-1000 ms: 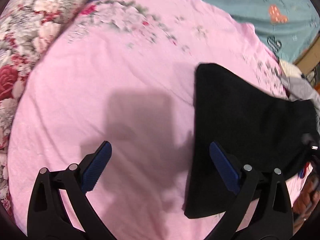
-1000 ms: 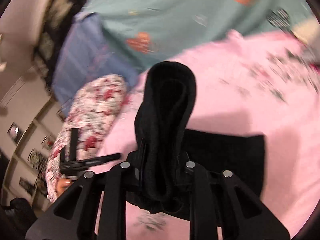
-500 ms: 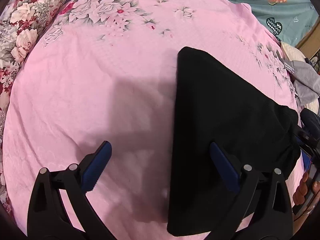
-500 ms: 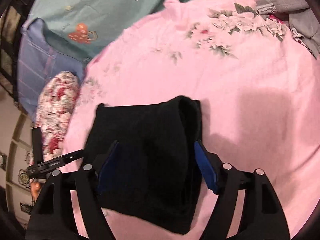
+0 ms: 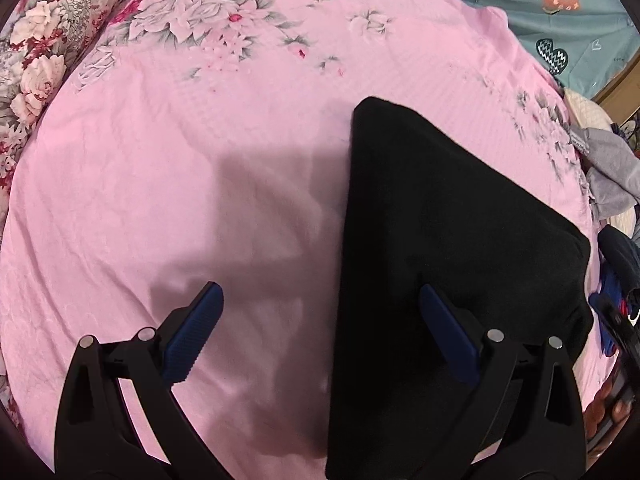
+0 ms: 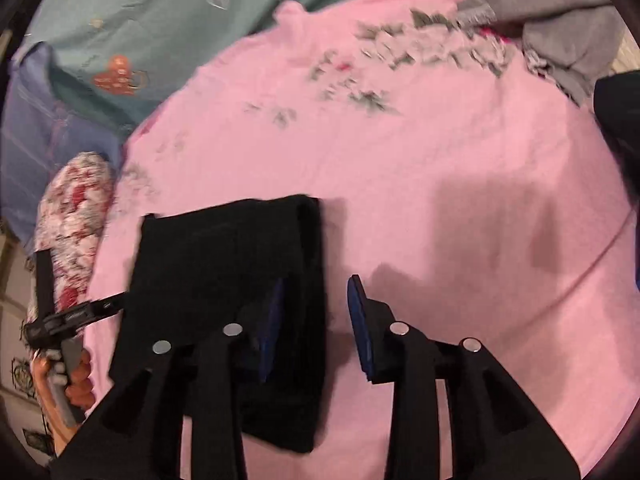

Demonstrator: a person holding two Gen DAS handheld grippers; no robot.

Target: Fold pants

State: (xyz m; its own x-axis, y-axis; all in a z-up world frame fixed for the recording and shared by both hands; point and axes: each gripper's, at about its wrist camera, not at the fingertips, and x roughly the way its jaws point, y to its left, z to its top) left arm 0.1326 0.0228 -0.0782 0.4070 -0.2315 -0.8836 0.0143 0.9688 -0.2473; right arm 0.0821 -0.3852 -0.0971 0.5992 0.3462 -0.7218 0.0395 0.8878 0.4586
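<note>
Left wrist view: my left gripper point(image 5: 320, 332) gapes wide, holding nothing, over folded black pants point(image 5: 440, 240) lying flat on the pink floral bedsheet point(image 5: 200, 160). Right gripper point(image 6: 316, 320) also released, straddling their edge.

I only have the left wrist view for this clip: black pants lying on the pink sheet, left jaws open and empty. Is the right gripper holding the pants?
Observer: No. In the right wrist view the right gripper is open, with nothing between its jaws.
Operator: Where is it relative to the pants?
Observer: It straddles one edge of the pants. One finger is over the black fabric and the other is over the pink sheet.
Operator: Do the pants look folded from that side?
Observer: Yes. That edge shows a doubled-over layer of fabric.
</note>
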